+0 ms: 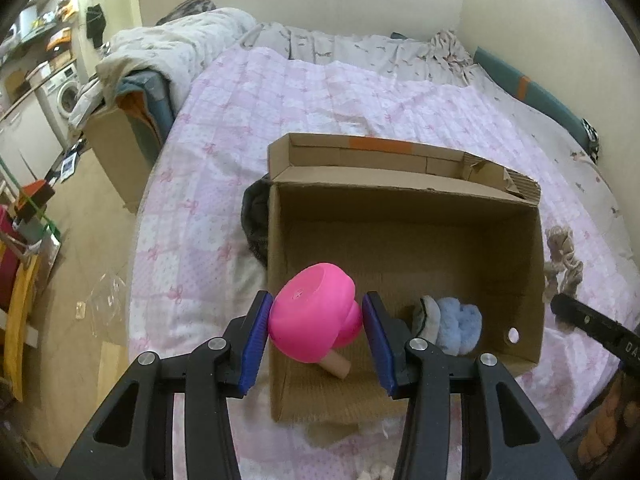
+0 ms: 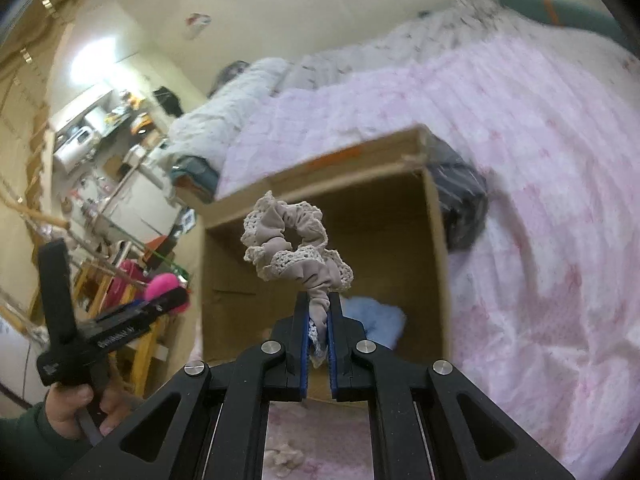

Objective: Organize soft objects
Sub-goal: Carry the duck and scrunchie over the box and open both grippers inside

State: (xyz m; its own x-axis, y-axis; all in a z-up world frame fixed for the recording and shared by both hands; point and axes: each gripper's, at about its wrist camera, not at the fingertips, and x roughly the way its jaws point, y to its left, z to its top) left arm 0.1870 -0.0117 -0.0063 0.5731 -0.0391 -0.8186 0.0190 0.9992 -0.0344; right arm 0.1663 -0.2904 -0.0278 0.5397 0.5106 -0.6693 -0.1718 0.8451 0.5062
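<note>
Left claw [image 1: 318, 320] grips pink mushroom toy [image 1: 314, 316] over near-left corner of cardboard box [image 1: 400, 216] on bed [image 1: 208, 152]. Right claw [image 2: 318, 320] pinches beige scrunchie [image 2: 296, 246] above box. Blue fluffy item [image 1: 458, 324] lies inside, near right

Both wrist views look down, close, into the cardboard box [image 1: 404, 216].
</note>
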